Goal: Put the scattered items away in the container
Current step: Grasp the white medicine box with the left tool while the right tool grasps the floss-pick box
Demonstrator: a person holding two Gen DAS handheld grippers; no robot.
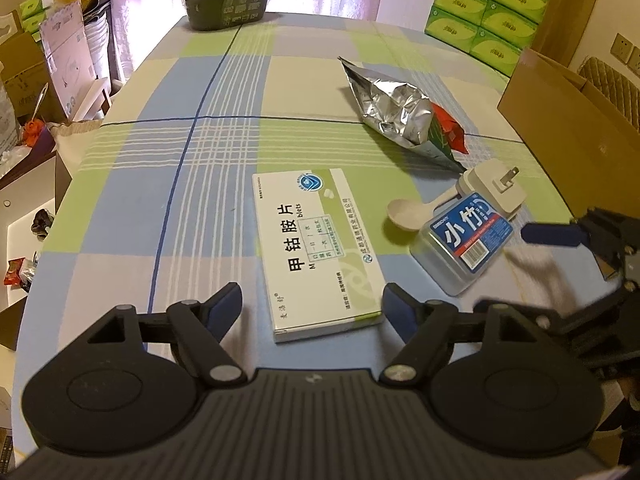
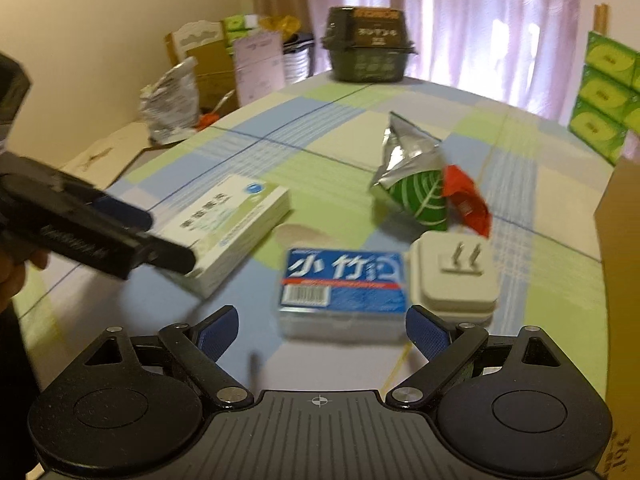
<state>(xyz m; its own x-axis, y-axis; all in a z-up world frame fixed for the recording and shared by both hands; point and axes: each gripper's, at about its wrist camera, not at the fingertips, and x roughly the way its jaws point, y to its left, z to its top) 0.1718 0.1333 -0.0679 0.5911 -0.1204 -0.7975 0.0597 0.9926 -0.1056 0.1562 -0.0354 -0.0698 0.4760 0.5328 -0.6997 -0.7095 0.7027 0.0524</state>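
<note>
- Cardboard box (image 1: 568,120), taken to be the container, stands at the tabletop's (image 1: 160,152) right edge; nothing scattered is seen inside it yet
- Left gripper (image 1: 312,310) is held with fingers apart around the near end of the white medicine box (image 1: 316,248), marked 甲钴胺片; nothing is clamped
- Right gripper (image 2: 322,332) is held with fingers spread just before the clear blue-labelled case (image 2: 344,292), reading 小竹
- White plug adapter (image 2: 454,276) touches the case and could be knocked; the spoon (image 1: 408,214) and foil bag (image 1: 400,116) lie close by
</note>
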